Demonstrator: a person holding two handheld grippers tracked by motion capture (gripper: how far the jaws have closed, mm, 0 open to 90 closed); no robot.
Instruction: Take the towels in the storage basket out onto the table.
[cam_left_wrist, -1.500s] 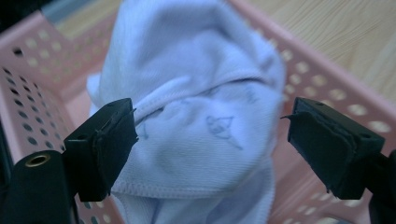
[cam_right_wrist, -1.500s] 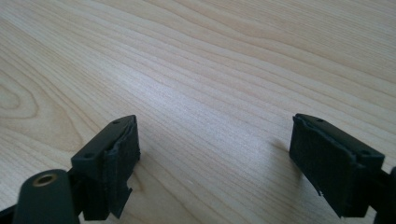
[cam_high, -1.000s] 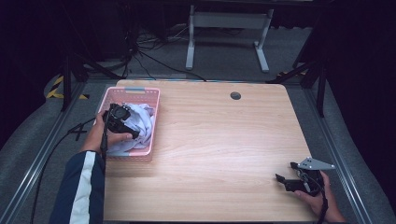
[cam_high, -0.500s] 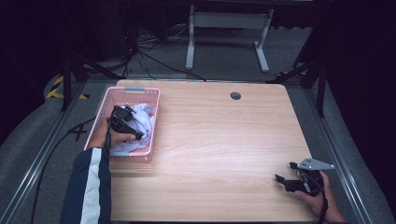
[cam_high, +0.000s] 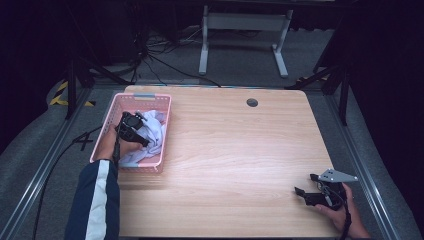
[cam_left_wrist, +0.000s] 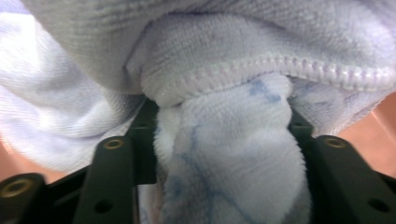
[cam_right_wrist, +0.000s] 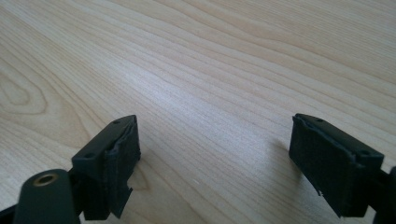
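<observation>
A pink plastic basket (cam_high: 167, 131) stands on the left part of the wooden table (cam_high: 240, 150) and holds a heap of white cloth (cam_high: 152, 131). My left gripper (cam_high: 131, 124) is down inside the basket on that heap. In the left gripper view a bunched fold of white terry cloth (cam_left_wrist: 233, 177) with faint blue marks fills the gap, and the left gripper (cam_left_wrist: 219, 121) is shut on it. My right gripper (cam_high: 304, 183) rests low near the table's front right corner. Its own view shows the right gripper (cam_right_wrist: 215, 135) open, with bare wood between the pads.
A round cable hole (cam_high: 252, 102) sits at the table's far edge. Beyond the table are a white metal stand (cam_high: 240, 30) and cables on grey floor. A metal rail (cam_high: 45, 165) runs along the table's left side. Bare wood spans the middle.
My left gripper has shifted slightly right inside the basket and the forearm has drawn closer to the basket. The right gripper has stayed where it was.
</observation>
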